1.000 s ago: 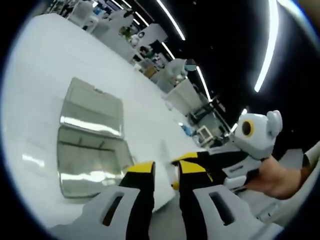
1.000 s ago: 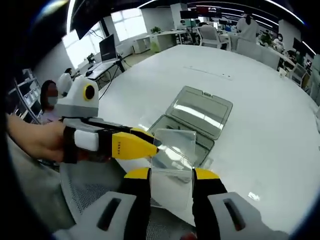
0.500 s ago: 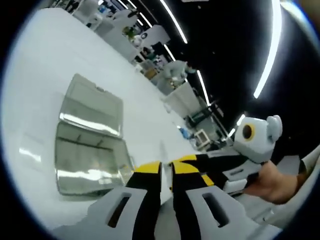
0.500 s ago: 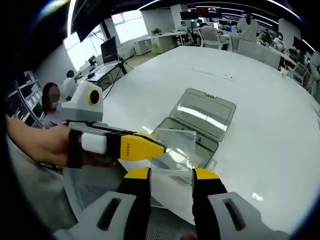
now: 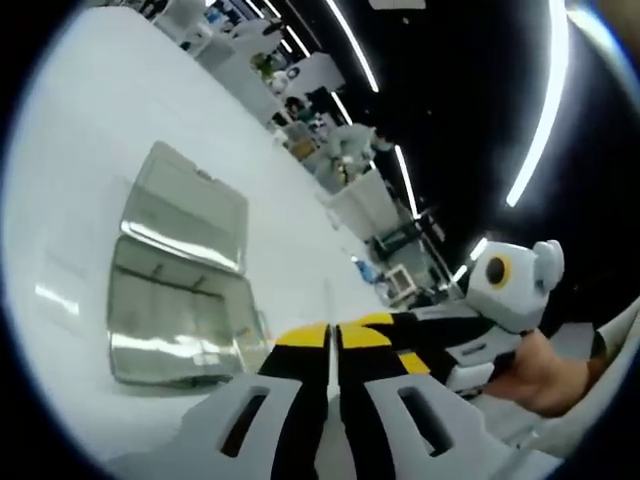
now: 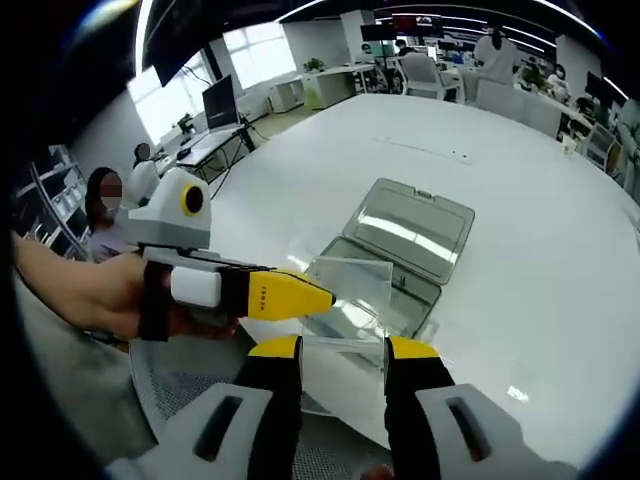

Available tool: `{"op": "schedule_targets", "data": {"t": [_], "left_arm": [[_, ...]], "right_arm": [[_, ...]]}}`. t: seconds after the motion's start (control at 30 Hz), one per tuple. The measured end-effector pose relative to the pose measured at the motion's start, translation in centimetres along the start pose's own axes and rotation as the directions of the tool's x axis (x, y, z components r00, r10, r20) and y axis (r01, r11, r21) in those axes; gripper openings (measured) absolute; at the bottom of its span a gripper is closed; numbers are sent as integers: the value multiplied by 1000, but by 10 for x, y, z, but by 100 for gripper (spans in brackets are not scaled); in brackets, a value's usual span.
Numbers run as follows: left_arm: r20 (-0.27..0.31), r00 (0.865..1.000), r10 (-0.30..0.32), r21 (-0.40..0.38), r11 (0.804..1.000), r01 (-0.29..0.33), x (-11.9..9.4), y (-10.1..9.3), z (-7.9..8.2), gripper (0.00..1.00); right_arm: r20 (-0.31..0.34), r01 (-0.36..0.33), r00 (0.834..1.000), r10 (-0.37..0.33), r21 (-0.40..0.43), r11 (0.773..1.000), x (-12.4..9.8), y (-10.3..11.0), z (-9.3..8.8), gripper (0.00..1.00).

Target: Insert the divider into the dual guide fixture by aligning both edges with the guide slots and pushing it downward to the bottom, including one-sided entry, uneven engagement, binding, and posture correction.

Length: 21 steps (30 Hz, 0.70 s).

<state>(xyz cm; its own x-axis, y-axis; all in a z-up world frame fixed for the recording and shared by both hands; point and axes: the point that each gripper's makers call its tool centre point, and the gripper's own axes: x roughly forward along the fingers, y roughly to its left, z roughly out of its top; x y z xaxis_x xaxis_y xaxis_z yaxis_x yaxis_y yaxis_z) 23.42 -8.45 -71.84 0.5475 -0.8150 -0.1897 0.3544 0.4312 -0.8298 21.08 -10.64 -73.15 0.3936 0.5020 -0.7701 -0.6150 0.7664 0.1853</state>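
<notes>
In the left gripper view the left tool (image 5: 331,335), black with yellow tips, has its jaws drawn nearly together, with only a thin pale sliver between the tips; this is the edge of the clear rectangular plastic divider (image 5: 330,352), clamped edge-on. In the right gripper view the same left tool (image 6: 322,297) comes in from the left, held in a person's hand (image 6: 100,300), and its yellow tips pinch the divider's left edge.

The right tool (image 6: 342,349) stands with its jaws parted, the clear rectangular plastic divider (image 6: 350,295) rising between the yellow tips. Whether those tips actually press on the sheet I cannot tell (the plastic is transparent and the contact is not plain). In the left gripper view the right tool (image 5: 400,345) lies just beside the left one, held by a person's hand (image 5: 545,365).

The divider is held upright in the air, above the near end of the clear hinged plastic box (image 6: 395,265), not yet inside it. That box, the fixture, lies open on the round white table (image 6: 520,210), its lid folded flat away from the tools. In the left gripper view the clear hinged plastic box (image 5: 175,285) sits left of the tips on the white table (image 5: 70,150).

Beyond the table are office desks (image 6: 340,75) with monitors.
</notes>
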Motion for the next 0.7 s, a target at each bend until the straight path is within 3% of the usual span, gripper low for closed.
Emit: {"op": "schedule_targets", "data": {"t": [0.7], "left_arm": [[8, 999, -35, -37, 999, 36, -3, -4, 4, 0]], "right_arm": [[25, -23, 999, 22, 15, 1000, 0, 3, 5, 30]]}}
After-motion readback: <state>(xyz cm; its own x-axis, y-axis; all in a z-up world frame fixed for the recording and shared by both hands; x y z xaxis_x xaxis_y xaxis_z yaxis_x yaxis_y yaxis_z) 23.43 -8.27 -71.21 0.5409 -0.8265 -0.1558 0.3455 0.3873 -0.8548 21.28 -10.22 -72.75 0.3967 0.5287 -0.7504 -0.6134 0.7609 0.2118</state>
